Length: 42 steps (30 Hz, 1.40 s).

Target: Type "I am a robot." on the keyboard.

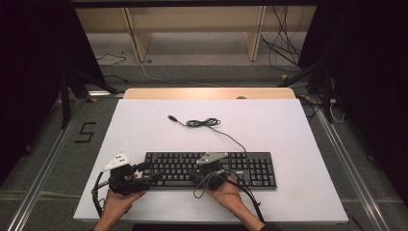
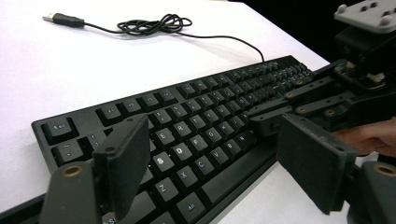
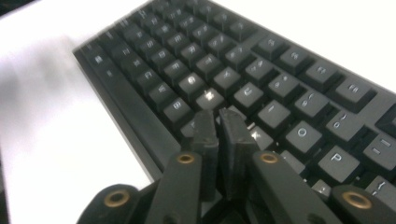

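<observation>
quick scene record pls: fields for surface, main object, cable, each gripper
surface: white table top
main object: black keyboard, flat, near the front edge
cable: keyboard cable loosely coiled behind the keyboard, USB plug lying free on the table
left gripper: fingers wide apart, over the keyboard's left end, nothing between them
right gripper: fingers nearly together, tips at the keys mid-keyboard, nothing gripped

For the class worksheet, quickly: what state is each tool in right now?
Left tool: open, empty, over the black plastic keyboard.
Right tool: almost closed, empty, tips at the keys.
</observation>
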Available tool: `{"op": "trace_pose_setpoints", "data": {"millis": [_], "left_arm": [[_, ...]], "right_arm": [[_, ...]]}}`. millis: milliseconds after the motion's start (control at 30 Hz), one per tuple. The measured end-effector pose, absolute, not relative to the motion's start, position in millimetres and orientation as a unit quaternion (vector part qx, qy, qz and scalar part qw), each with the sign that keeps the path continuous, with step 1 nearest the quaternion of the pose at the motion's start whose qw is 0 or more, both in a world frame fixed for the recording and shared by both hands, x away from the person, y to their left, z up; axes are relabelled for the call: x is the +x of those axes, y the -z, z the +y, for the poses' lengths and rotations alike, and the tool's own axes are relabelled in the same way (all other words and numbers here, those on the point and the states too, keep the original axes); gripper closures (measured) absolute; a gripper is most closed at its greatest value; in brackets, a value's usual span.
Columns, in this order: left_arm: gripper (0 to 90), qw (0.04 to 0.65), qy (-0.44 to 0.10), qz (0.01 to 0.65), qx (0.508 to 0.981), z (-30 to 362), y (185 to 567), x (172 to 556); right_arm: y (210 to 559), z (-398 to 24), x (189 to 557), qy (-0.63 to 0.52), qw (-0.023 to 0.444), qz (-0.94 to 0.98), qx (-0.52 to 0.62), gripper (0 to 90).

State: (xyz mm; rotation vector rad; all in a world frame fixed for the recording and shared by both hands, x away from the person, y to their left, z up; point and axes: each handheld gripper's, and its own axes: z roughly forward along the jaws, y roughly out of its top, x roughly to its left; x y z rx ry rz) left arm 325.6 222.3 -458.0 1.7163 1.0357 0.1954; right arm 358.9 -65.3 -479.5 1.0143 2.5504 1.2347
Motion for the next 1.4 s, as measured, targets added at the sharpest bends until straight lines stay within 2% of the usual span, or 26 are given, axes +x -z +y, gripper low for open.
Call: {"op": "trace_pose_setpoints", "data": {"millis": [100,200,367,567,1067,1167,1400], "left_arm": [[25.3,0.536,-0.084,0.436,0.718,224,458,326],[25.1,0.538,-0.085,0.437,0.716,225,458,326],[25.0,0.538,-0.088,0.436,0.716,226,457,326],[25.0,0.539,-0.089,0.435,0.716,226,457,326],[25.0,0.540,-0.091,0.435,0.714,226,458,326],[25.0,0.539,-0.092,0.434,0.716,226,458,326],[24.9,0.540,-0.091,0.435,0.715,227,458,326]], "right_arm": [[476,-69,359,-0.422,0.063,0.839,0.339,76.7],[471,-73,360,-0.438,0.054,0.829,0.345,63.4],[463,-79,357,-0.467,0.050,0.815,0.340,46.5],[456,-87,351,-0.481,0.053,0.811,0.330,37.2],[450,-97,345,-0.495,0.055,0.802,0.329,33.5],[452,-93,344,-0.487,0.054,0.809,0.325,38.6],[459,-86,344,-0.465,0.054,0.823,0.321,60.2]]}}
